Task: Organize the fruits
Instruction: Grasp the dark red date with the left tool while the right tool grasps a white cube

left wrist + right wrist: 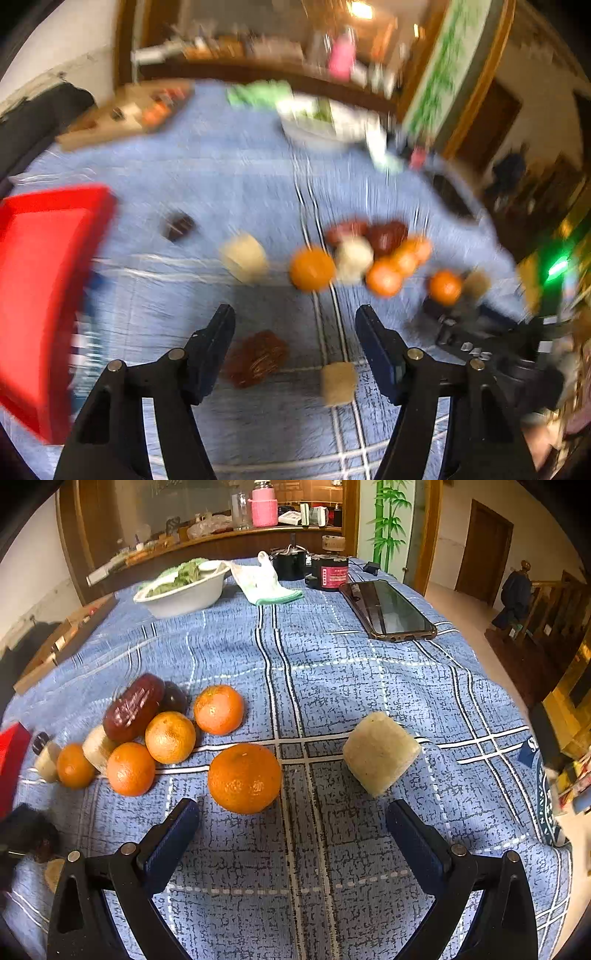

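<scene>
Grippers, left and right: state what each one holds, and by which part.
Nothing is held. The left gripper and right gripper are both open above the tablecloth.

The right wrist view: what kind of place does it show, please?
Most likely a home dining area. A table under a blue plaid tablecloth holds tangerines, a white bowl of greens and a phone; behind it stand a wooden counter and a wooden door.

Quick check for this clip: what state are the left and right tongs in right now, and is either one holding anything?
Left tongs: open, holding nothing, above the blue tablecloth.
Right tongs: open, holding nothing; the nearest orange lies just ahead, untouched.
</scene>
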A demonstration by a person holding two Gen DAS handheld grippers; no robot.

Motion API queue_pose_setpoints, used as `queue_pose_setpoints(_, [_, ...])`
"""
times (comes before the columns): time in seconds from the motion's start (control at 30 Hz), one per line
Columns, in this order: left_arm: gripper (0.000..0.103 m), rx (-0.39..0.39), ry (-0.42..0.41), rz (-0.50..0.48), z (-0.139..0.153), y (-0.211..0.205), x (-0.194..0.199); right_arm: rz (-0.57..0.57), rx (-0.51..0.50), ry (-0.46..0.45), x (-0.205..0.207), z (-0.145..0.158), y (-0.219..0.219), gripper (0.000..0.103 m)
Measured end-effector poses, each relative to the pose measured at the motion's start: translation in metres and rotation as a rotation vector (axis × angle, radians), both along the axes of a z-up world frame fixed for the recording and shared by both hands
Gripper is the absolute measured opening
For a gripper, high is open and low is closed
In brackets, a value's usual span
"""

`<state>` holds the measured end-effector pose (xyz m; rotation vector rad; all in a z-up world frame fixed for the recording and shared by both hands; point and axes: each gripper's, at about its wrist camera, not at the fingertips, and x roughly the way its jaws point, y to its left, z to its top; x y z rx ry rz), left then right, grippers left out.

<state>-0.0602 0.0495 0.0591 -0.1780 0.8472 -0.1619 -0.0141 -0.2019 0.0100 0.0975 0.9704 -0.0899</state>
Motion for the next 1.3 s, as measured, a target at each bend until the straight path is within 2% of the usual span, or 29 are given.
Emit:
queue_pose_setpoints(0.07, [0.068, 0.0, -0.098, 0.044, 0.02, 0.026, -0.022, -0.025, 0.028, -0.024, -0.003, 0.004, -0.007, 0.1])
queue_pose_setpoints(0.13, [0.068, -0.016, -0.132, 0.068, 0.03, 0.054, -0.037, -0.042, 0.027, -0.069, -0.008, 0.009, -0.01, 0.099])
queue_pose_setpoints(0.23, [0.068, -0.058, -0.076, 0.069, 0.027, 0.094, -0.05, -0.044, 0.004, -0.19, -0.022, 0.021, -0.007, 0.099])
queue_pose_setpoints(0.3, [0.068, -0.089, -0.068, 0.088, 0.024, 0.117, -0.057, -0.029, 0.003, -0.243, -0.031, 0.029, -0.002, 0.097])
queue_pose_setpoints(0.33, [0.068, -0.093, -0.074, 0.091, 0.022, 0.127, -0.062, -0.028, 0.003, -0.248, -0.035, 0.032, 0.0, 0.088])
queue_pose_setpoints(0.37, [0.068, -0.086, -0.079, 0.087, 0.02, 0.132, -0.064, -0.005, 0.026, -0.251, -0.042, 0.037, 0.006, 0.084])
queue_pose_setpoints(0.47, [0.066, -0.077, -0.087, 0.055, 0.012, 0.136, -0.063, 0.133, 0.112, -0.223, -0.059, 0.045, 0.037, 0.081])
queue_pose_setpoints(0.5, [0.056, -0.082, -0.085, 0.042, 0.01, 0.134, -0.063, 0.18, 0.108, -0.2, -0.061, 0.045, 0.05, 0.078])
queue_pose_setpoints(0.53, [0.052, -0.095, -0.076, 0.015, 0.006, 0.132, -0.061, 0.236, 0.094, -0.173, -0.061, 0.044, 0.068, 0.073])
queue_pose_setpoints(0.6, [0.051, -0.108, -0.067, -0.024, 0.001, 0.127, -0.06, 0.325, 0.086, -0.13, -0.061, 0.038, 0.1, 0.07])
queue_pose_setpoints(0.7, [0.051, -0.085, -0.074, -0.079, 0.0, 0.119, -0.06, 0.386, 0.051, -0.091, -0.057, 0.027, 0.13, 0.06])
queue_pose_setpoints(0.8, [0.051, -0.033, -0.065, -0.133, -0.003, 0.108, -0.056, 0.387, 0.001, -0.052, -0.053, 0.011, 0.142, 0.05])
queue_pose_setpoints(0.83, [0.051, -0.022, -0.064, -0.146, -0.004, 0.104, -0.056, 0.378, 0.0, -0.035, -0.049, 0.006, 0.142, 0.039])
queue_pose_setpoints(0.87, [0.051, -0.007, -0.061, -0.166, -0.005, 0.097, -0.053, 0.377, 0.015, -0.024, -0.048, 0.003, 0.14, 0.03])
queue_pose_setpoints(0.9, [0.051, 0.0, -0.059, -0.176, -0.005, 0.093, -0.051, 0.382, 0.068, -0.013, -0.045, 0.0, 0.137, 0.025])
queue_pose_setpoints(0.97, [0.051, 0.038, -0.054, -0.22, -0.007, 0.076, -0.043, 0.366, 0.096, -0.015, -0.046, 0.005, 0.129, 0.018])
queue_pose_setpoints(1.1, [0.062, 0.114, -0.051, -0.315, -0.012, 0.041, -0.033, 0.346, 0.109, -0.046, -0.06, 0.017, 0.116, 0.018])
queue_pose_setpoints(1.23, [0.061, 0.227, -0.025, -0.379, -0.03, 0.002, -0.015, 0.321, 0.129, -0.061, -0.071, 0.028, 0.099, 0.018])
queue_pose_setpoints(1.3, [0.059, 0.264, -0.008, -0.374, -0.038, -0.007, -0.007, 0.325, 0.129, -0.061, -0.078, 0.033, 0.095, 0.018])
